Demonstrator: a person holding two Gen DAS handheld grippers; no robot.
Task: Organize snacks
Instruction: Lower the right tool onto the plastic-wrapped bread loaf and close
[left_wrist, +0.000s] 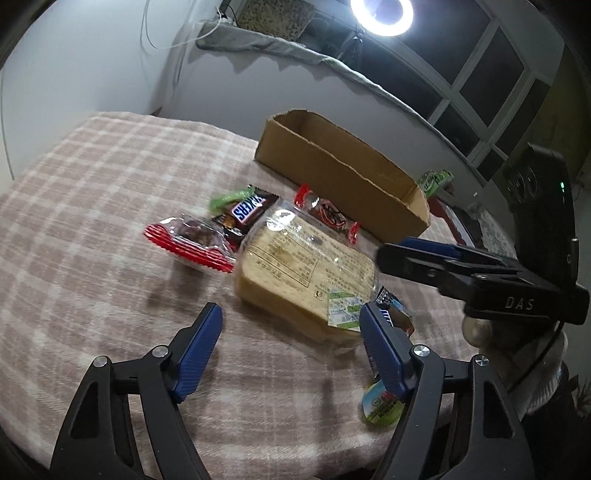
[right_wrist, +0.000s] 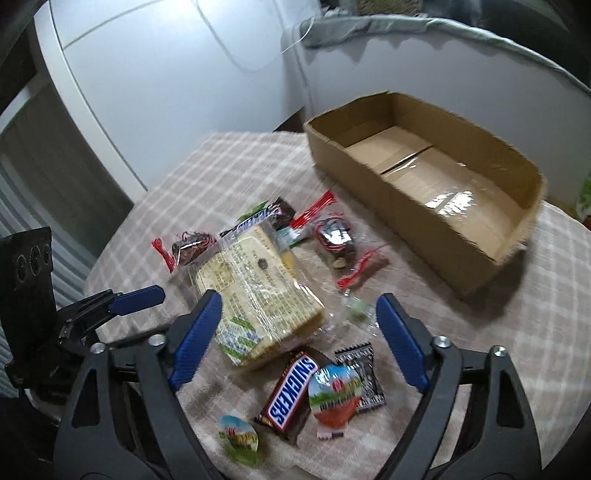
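The snacks lie scattered on the checked cloth (right_wrist: 517, 332) in front of the empty cardboard box (right_wrist: 513, 236). Both the left gripper (left_wrist: 291, 328) and the right gripper (right_wrist: 299, 317) have their jaws apart and hold nothing. To do the step well, I think each gripper should close on one item only, for example the wrapped bread (right_wrist: 258, 291), squarely across its sides so the slippery plastic does not escape.

"SNICKERS" stands in white-edged blue letters on the brown bar (right_wrist: 289, 396); a second Snickers bar (left_wrist: 248, 211) shows part of that name. "DAS" is printed on the right gripper (left_wrist: 519, 304). Print on the bread pack (right_wrist: 258, 291) is too small to read.
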